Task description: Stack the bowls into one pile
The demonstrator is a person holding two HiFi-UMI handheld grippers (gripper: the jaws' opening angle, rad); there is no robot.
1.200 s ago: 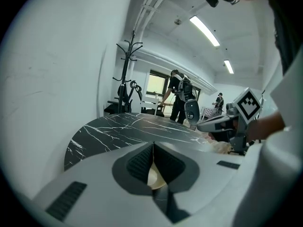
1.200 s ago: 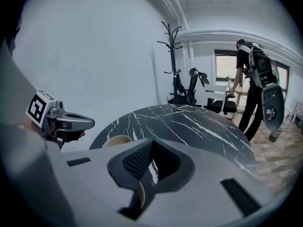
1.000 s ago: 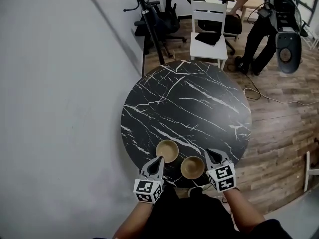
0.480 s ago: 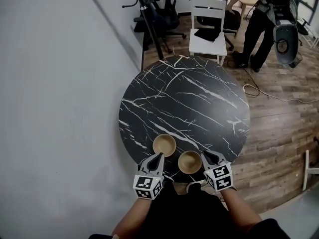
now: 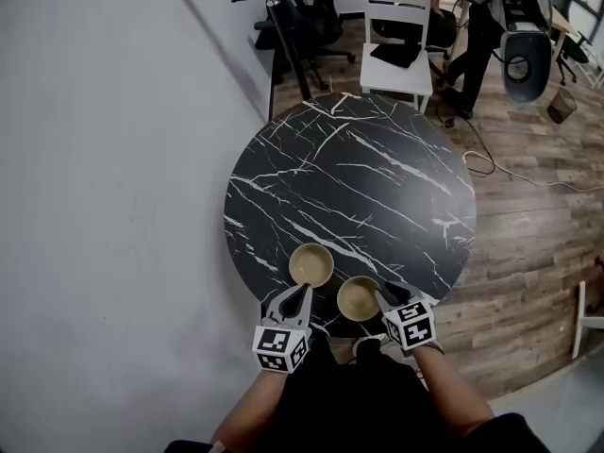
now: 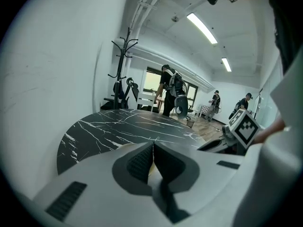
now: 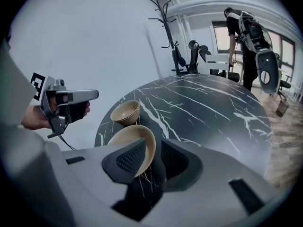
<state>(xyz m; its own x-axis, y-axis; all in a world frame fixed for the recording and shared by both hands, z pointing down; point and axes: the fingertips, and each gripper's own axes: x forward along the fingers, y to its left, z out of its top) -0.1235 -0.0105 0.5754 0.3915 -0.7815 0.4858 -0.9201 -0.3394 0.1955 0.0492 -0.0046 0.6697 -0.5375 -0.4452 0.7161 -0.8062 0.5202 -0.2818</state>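
Two tan bowls stand side by side near the front edge of a round black marble table (image 5: pixel 359 177). The left bowl (image 5: pixel 310 265) (image 7: pixel 125 112) sits just beyond my left gripper (image 5: pixel 300 297) (image 6: pixel 153 148), which hovers shut with nothing held. The right bowl (image 5: pixel 359 298) (image 7: pixel 130 138) has its near right rim between the jaws of my right gripper (image 5: pixel 383 296) (image 7: pixel 154 145). Those jaws are opening: one pad is inside the bowl, and the other stands clear of its outer wall.
A plain wall runs along the left. Behind the table stand a white chair (image 5: pixel 396 36), a coat stand (image 5: pixel 283 36) and office chairs. A person (image 5: pixel 477 17) stands at the back right on the wooden floor, where a cable (image 5: pixel 510 173) lies.
My right gripper came down and in onto the right bowl's rim, and its jaws went from shut to spread. The left gripper kept its place.
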